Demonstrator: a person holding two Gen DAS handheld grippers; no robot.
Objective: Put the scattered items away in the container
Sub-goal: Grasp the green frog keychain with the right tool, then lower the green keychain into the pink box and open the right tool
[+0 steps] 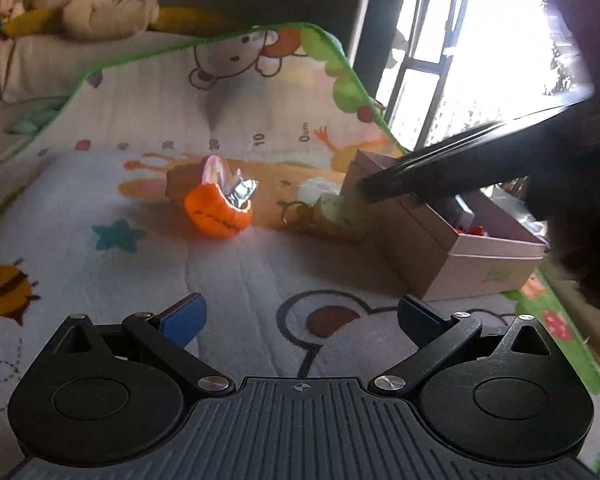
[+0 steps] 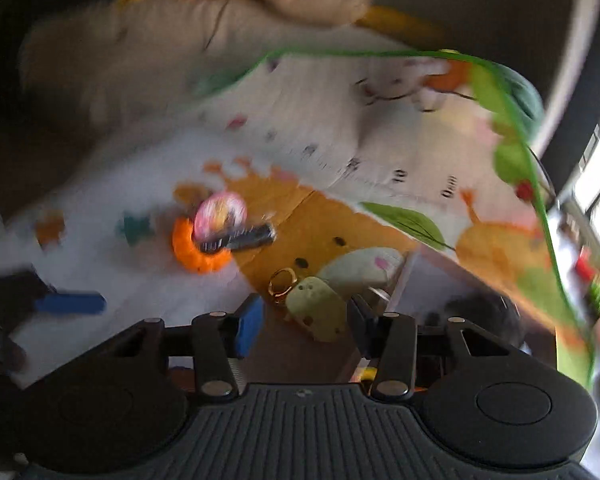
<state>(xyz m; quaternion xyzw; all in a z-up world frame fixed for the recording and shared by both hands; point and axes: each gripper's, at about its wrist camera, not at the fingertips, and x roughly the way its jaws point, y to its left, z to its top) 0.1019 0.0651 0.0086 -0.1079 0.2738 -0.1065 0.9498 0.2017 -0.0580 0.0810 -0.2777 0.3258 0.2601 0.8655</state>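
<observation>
An orange knitted pumpkin pouch (image 1: 218, 214) with a pink disc and foil wrapper in it lies on the play mat (image 1: 148, 264). A pale green keychain toy (image 1: 334, 206) with a gold ring rests beside the pink box (image 1: 472, 268), next to a white plush (image 1: 320, 188). My left gripper (image 1: 302, 318) is open wide over bare mat, well short of the pumpkin. The blurred right wrist view shows my right gripper (image 2: 305, 327) open, low over the green toy (image 2: 318, 314). Its left pad stands clear of the toy. The box wall (image 2: 432, 280) is just right of it.
The box holds small red and dark items. A pillow with soft toys (image 1: 100, 12) lies at the mat's far end. A bright window (image 1: 480, 60) is beyond the box. The left gripper's blue finger (image 2: 70, 304) shows at the left of the right wrist view.
</observation>
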